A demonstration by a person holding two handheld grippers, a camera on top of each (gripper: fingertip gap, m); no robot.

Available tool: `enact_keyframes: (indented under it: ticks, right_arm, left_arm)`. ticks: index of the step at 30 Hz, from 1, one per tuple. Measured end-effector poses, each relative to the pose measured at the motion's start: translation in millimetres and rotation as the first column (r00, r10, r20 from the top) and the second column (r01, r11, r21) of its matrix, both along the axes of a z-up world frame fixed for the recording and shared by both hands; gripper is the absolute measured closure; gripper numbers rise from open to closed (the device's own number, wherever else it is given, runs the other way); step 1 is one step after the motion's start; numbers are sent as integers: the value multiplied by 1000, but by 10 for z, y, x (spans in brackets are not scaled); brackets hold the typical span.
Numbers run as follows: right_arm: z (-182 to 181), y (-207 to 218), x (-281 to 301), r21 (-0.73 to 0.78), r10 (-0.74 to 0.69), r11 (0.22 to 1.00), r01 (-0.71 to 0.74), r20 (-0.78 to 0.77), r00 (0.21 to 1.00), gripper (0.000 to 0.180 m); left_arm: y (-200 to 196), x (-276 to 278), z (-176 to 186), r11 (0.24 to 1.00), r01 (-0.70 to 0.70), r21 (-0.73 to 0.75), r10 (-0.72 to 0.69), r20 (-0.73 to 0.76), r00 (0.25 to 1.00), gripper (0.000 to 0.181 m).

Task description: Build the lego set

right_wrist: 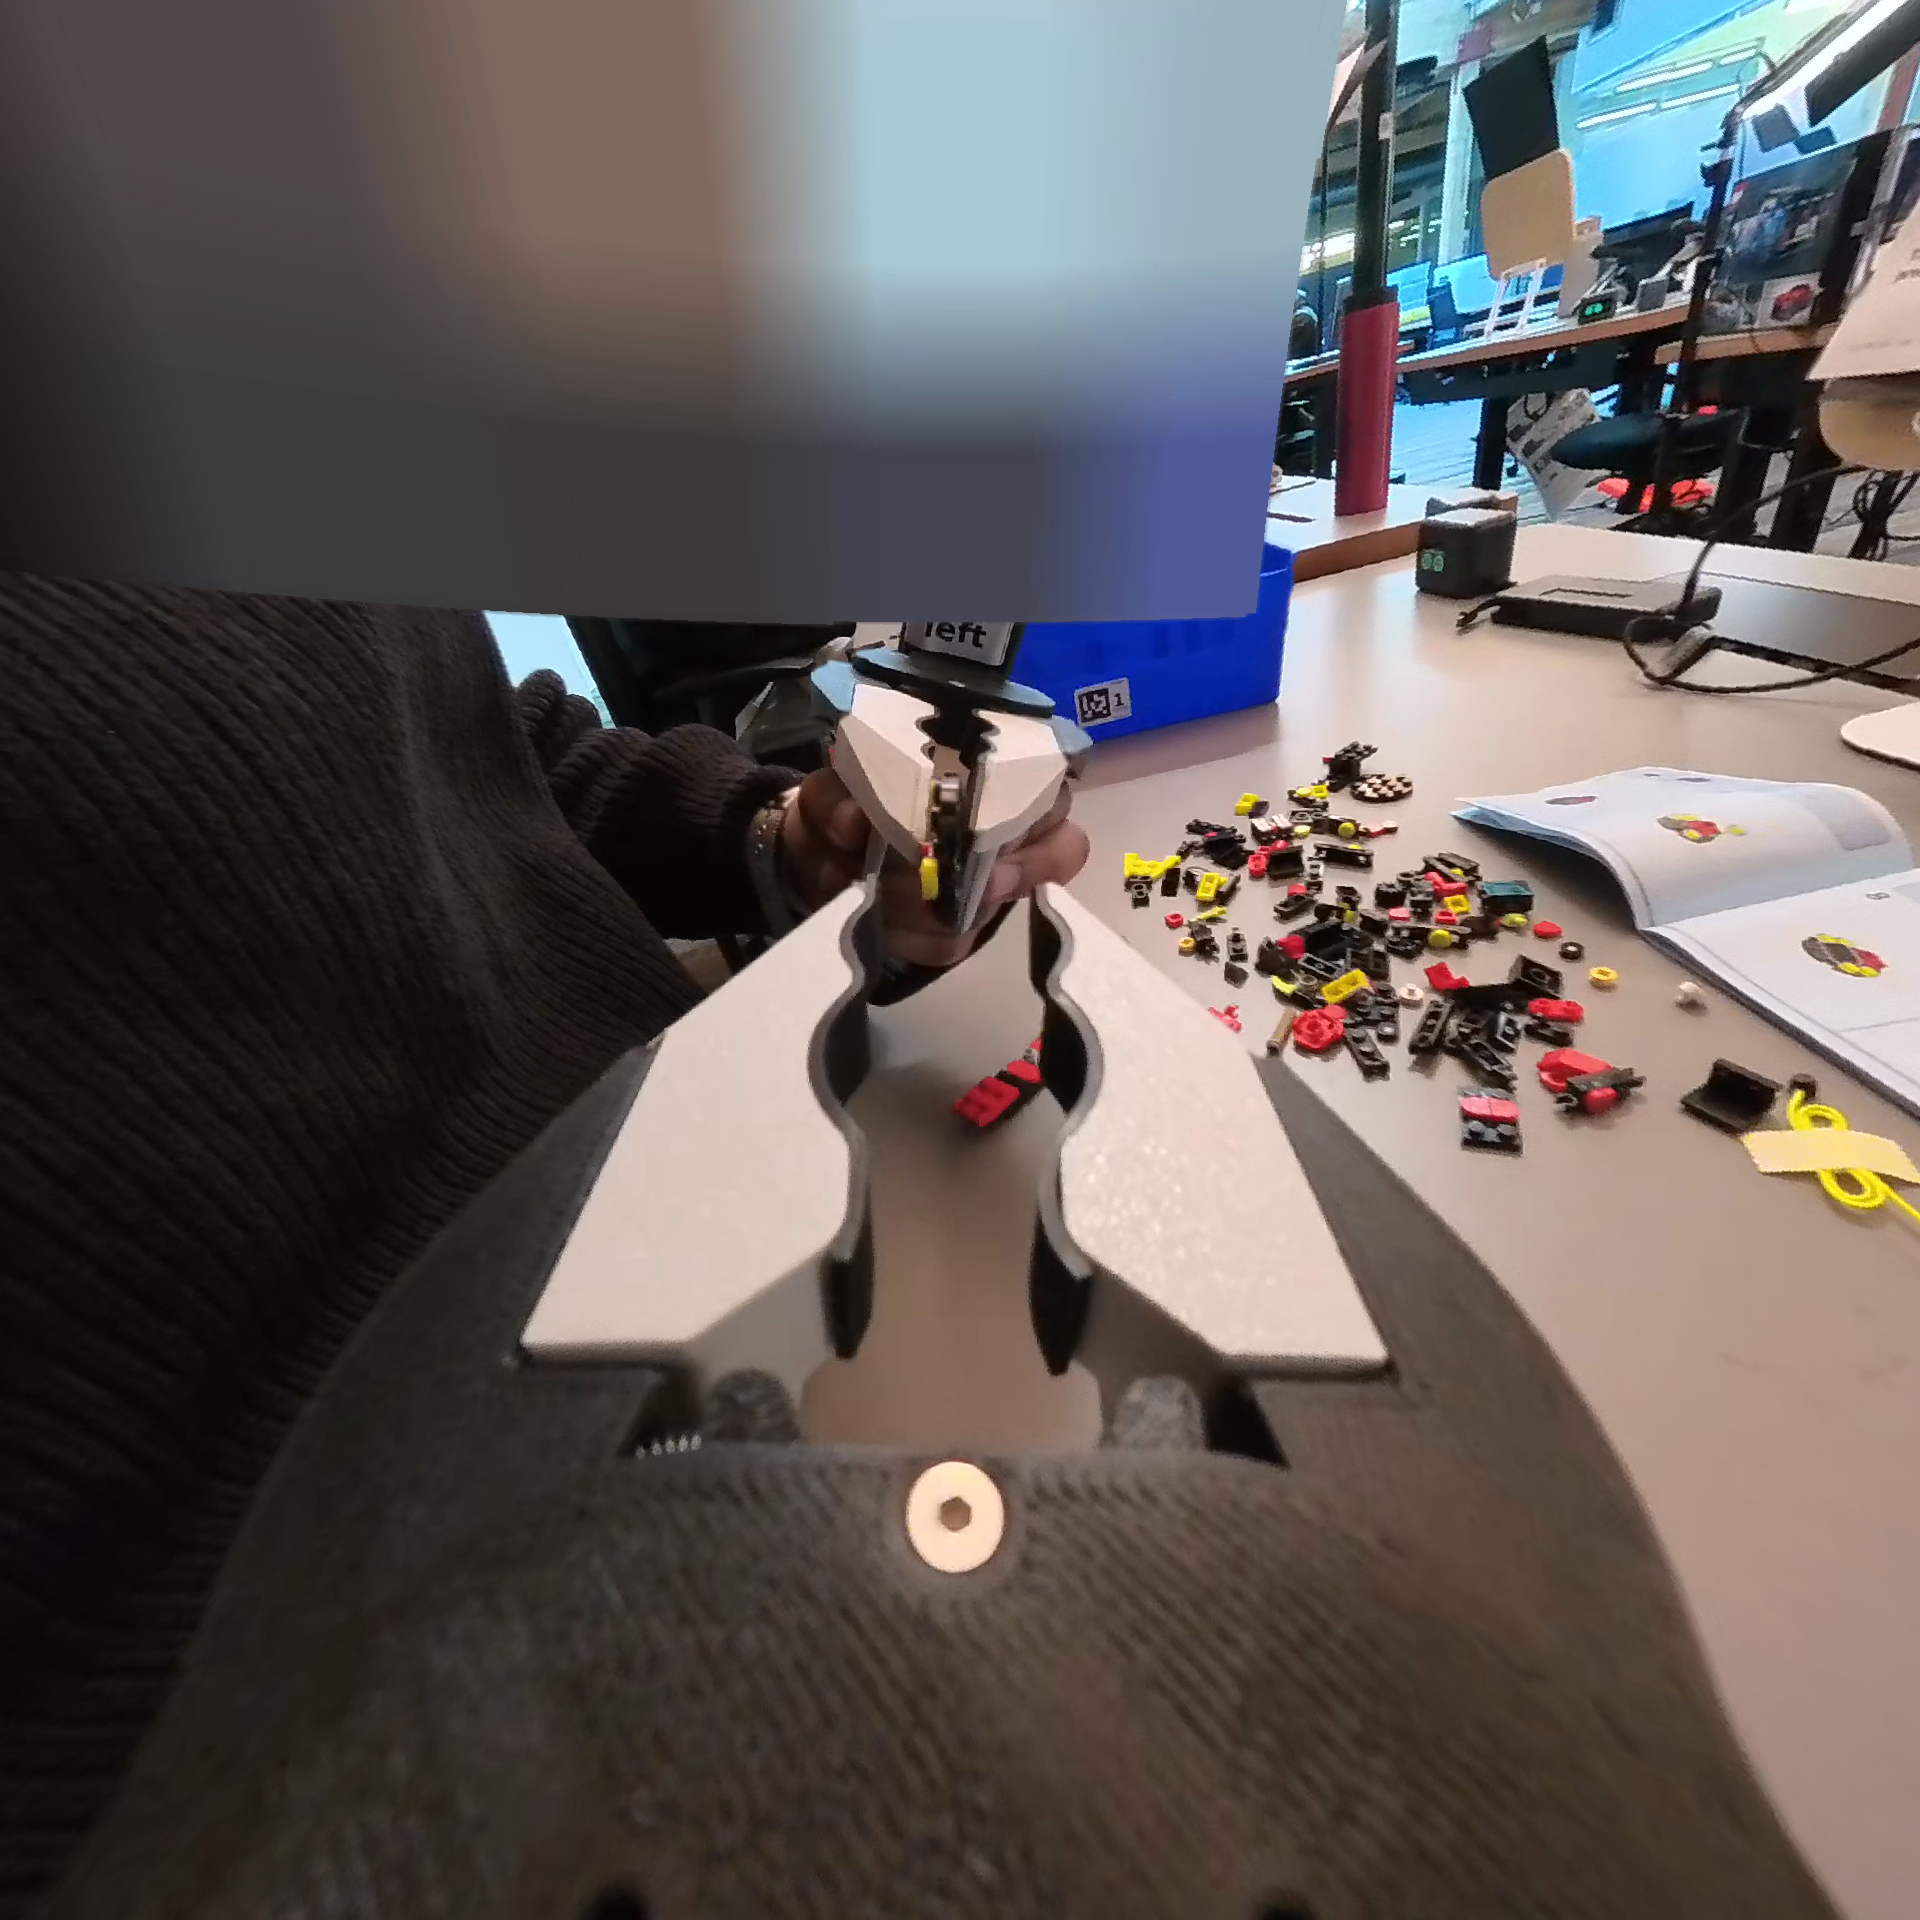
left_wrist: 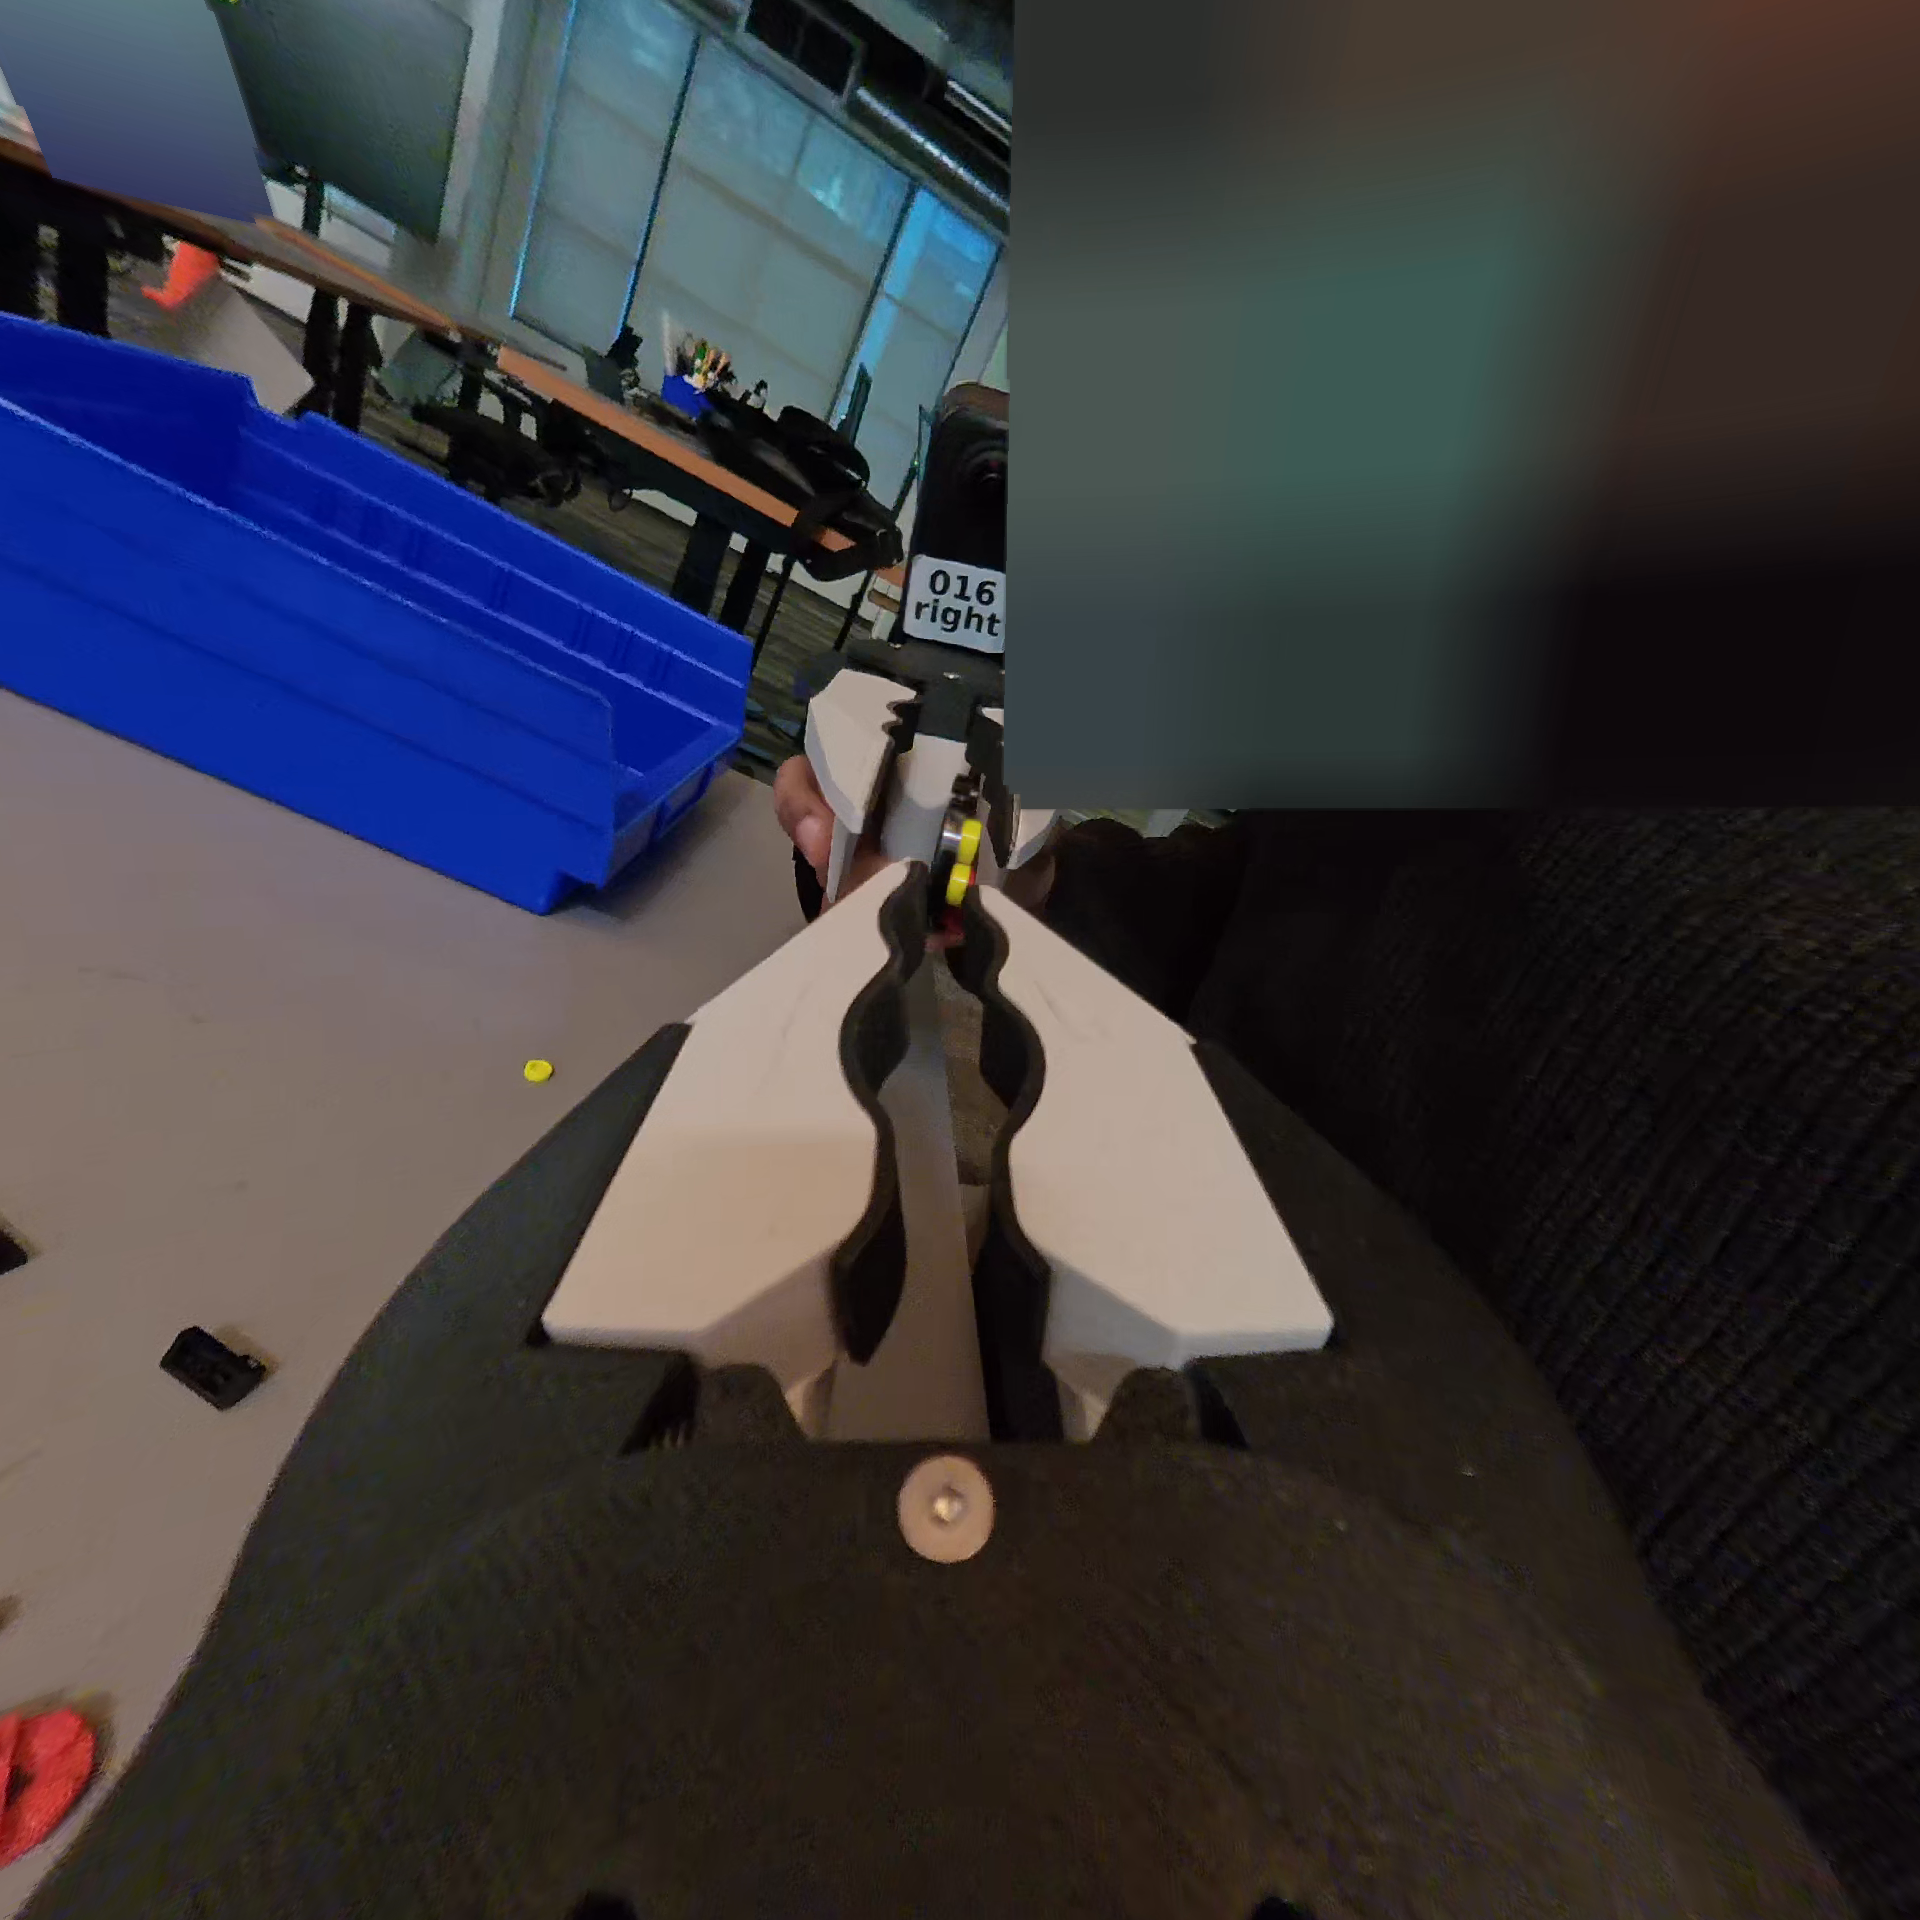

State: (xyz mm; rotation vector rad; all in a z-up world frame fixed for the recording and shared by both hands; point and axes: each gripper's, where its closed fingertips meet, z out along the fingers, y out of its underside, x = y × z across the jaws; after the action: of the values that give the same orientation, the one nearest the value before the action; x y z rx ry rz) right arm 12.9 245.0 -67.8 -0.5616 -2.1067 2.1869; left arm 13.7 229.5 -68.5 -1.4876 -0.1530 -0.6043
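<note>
1. A small yellow, black and red lego assembly [left_wrist: 954, 871] sits pinched at the left tool's [left_wrist: 948, 914] tips, raised above the counter [left_wrist: 312, 1039].
2. The right tool [right_wrist: 948, 914] faces it, jaws apart, empty.
3. Loose lego pieces [right_wrist: 1403, 935] lie scattered on the counter beside an instruction booklet [right_wrist: 1766, 883].

Small yellow, red and black lego assembly [left_wrist: 954, 871] clamped upright in the left gripper [left_wrist: 948, 914]; loose lego pieces [right_wrist: 1392, 935] scattered on the desk [right_wrist: 1351, 1299]
</note>
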Motion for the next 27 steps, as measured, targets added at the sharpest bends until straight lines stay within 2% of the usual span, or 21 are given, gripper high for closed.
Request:
enact_keyframes:
  ticks: [10,15,18,27]
  right_arm:
    - [52,-32,92,6,18,1000,-17,-44,999,164]
    - [56,-32,94,5,14,1000,-14,-45,999,164]
    - [56,-34,102,13,12,1000,-11,-55,998,175]
    - [68,-35,114,80,-21,996,33,-142,990,175]
  left_arm:
    - [12,55,47,999,18,42,-17,-16,1000,177]
    - [28,74,57,998,27,56,-26,-13,1000,177]
    - [36,83,52,998,30,57,-30,-12,999,177]
    - [35,91,69,997,29,66,-28,-12,1000,178]
